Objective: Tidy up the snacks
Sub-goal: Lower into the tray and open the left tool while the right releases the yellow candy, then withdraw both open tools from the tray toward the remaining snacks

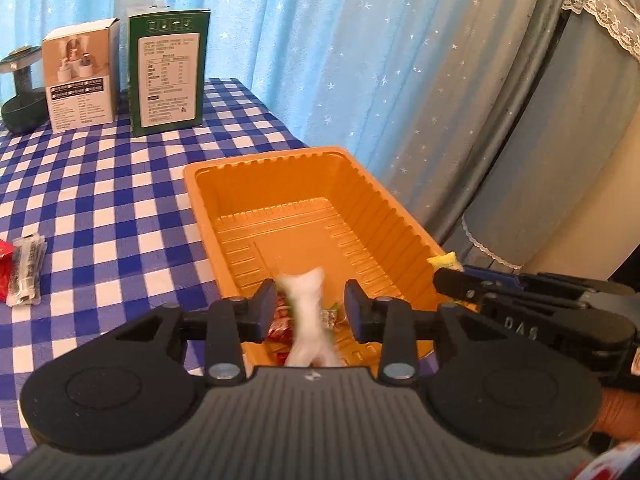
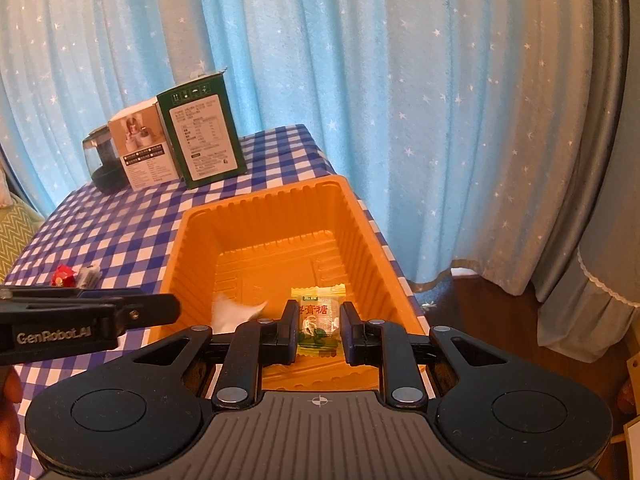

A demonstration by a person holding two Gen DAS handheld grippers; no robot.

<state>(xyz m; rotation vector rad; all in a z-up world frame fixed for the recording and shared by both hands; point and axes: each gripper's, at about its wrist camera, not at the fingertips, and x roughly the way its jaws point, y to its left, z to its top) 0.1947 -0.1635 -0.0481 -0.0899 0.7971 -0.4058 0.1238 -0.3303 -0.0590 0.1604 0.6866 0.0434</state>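
The left gripper hangs over the near end of the orange tray, its jaws apart; between them is a blurred white wrapper that neither blue pad touches, and below it red-and-green wrapped sweets lie on the tray floor. The right gripper sits just to the right of the left one, also over the tray's near end, and is clamped on a yellow-and-green candy packet, the pads pressing its two sides. In the right wrist view the white wrapper shows as a blur just left of that gripper's fingers. Off to the left of the left gripper, on the blue checked tablecloth, lie a clear packet with black print and a red packet touching it. Farther ahead and left stand a white box, a green box and a dark kettle, before a starred blue curtain.
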